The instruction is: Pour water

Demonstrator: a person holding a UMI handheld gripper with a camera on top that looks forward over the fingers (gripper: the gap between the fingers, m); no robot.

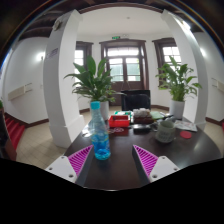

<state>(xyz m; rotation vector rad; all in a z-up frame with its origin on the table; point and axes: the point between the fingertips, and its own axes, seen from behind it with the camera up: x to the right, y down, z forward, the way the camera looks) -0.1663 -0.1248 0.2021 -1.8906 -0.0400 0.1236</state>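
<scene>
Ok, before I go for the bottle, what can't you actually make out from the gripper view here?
- Water level in the bottle: too small to read.
- Items on the table beyond the fingers, around the red object and the cup-like shape: too small and blurred to identify.
- Near table edge: hidden below the fingers.
- The gripper is open, with the bottle just ahead, near the left pad.

A blue bottle (100,135) is seen upright on the dark table (125,160), just beyond the spread pink-padded fingers (78,160).
</scene>
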